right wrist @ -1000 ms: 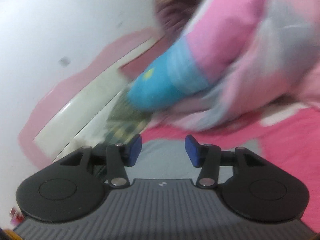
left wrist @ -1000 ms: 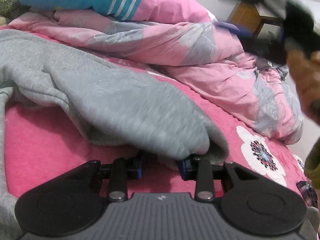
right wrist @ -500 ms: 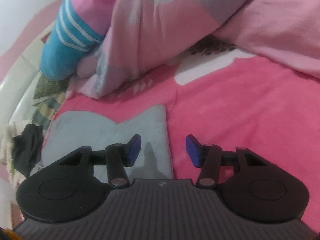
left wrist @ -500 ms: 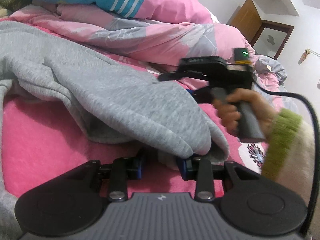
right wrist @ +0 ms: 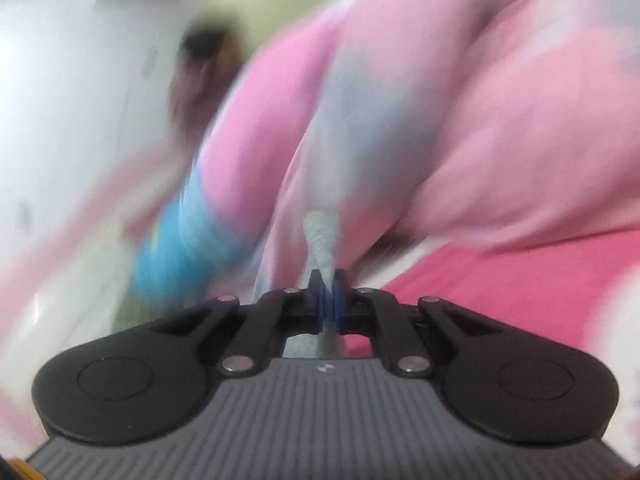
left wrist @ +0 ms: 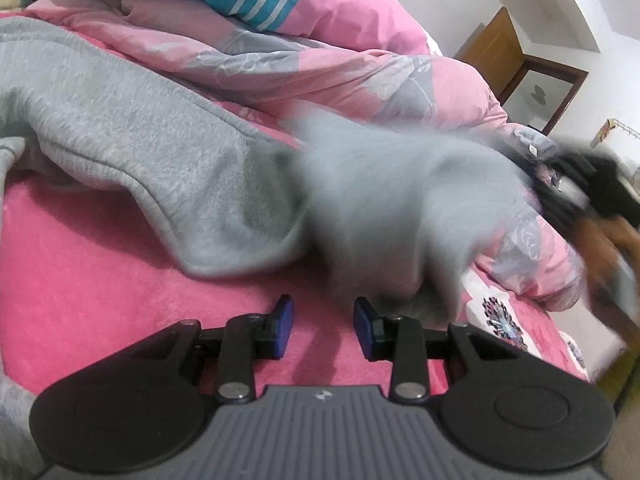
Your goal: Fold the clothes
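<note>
I'm seeing a grey sweatshirt (left wrist: 132, 128), hot pink bedsheet (left wrist: 80, 272), pink quilt (left wrist: 328, 72) with grey flowers, blue gripper pads (left wrist: 285, 322).

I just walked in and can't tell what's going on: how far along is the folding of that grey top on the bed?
Barely begun. Nothing looks folded yet: the grey sweatshirt lies rumpled across the pink blanket. In hand: the right gripper is pinched shut on a bit of its grey fabric, while the left gripper is open with nothing between its pads. Left to do: spreading it flat and making every fold.
</note>
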Motion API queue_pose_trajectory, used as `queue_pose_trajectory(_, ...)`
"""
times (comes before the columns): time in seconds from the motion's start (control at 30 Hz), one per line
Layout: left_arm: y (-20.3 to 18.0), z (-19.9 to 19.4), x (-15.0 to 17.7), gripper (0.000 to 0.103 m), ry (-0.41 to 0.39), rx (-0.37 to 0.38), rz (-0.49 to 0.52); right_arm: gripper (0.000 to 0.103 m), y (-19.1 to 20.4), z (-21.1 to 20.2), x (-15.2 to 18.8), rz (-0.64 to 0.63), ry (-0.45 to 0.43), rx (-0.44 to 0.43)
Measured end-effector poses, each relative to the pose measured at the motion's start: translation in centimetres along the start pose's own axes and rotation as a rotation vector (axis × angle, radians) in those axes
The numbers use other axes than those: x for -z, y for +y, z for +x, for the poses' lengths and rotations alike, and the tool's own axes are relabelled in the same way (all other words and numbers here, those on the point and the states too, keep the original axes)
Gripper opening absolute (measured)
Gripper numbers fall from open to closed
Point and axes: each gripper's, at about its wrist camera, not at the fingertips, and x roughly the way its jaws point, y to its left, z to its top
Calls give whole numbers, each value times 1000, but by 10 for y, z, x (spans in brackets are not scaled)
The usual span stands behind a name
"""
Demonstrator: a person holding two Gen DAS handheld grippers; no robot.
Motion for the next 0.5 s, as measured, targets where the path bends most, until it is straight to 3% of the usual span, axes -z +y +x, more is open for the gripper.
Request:
queue_pose_trajectory(0.1, 1, 0, -1, 35, 1, 2, -6, 3, -43, -113, 13, 136, -210, 197)
queue_pose_trajectory(0.27, 3, 0, -1, 35, 1, 8, -17, 3, -121, -210, 86, 458, -300, 441)
queue_pose_trajectory(0.37, 6, 0, -1, 35, -1, 21, -34, 3, -138, -229, 114, 559, -345, 431)
queue_pose_trajectory(0.5, 9, 0, -1, 35, -1, 34, -56, 3, -121, -238, 112, 484, -415, 388)
